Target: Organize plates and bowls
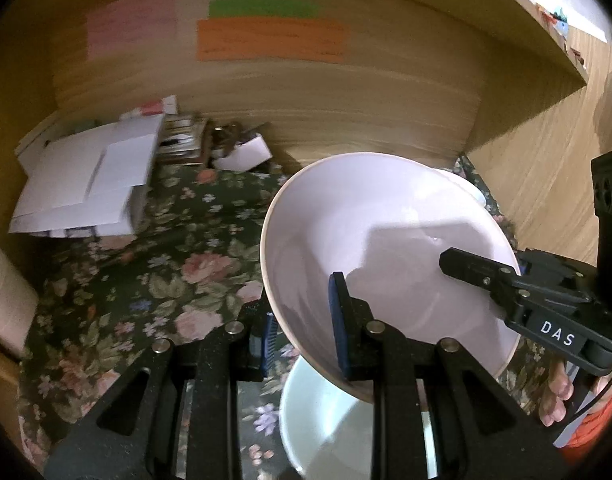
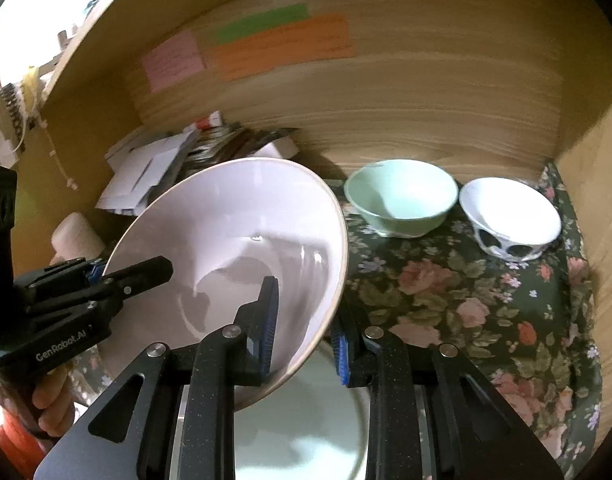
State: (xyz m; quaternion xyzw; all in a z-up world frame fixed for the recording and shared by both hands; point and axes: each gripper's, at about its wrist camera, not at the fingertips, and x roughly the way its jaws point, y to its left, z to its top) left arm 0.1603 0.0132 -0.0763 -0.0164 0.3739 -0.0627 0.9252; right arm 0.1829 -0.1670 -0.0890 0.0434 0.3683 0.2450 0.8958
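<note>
A large pale pink bowl (image 1: 366,232) (image 2: 233,232) hangs tilted above the floral cloth, held by its rim from both sides. My left gripper (image 1: 303,332) is shut on its near-left rim, one blue pad inside and one outside. My right gripper (image 2: 303,340) is shut on the opposite rim in the same way. Each gripper shows in the other's view: the right gripper (image 1: 506,276), the left gripper (image 2: 117,280). Under the pink bowl lies a pale green plate (image 1: 326,420) (image 2: 297,420). A mint green bowl (image 2: 402,200) and a white bowl with black spots (image 2: 510,216) stand at the back right.
A dark floral cloth (image 2: 466,312) covers the surface inside a wooden alcove (image 1: 346,112) with coloured notes on its back wall. White papers and boxes (image 1: 89,184) pile up at the back left. A cream block (image 1: 5,292) stands at the left edge. A hand (image 2: 53,400) holds the left gripper.
</note>
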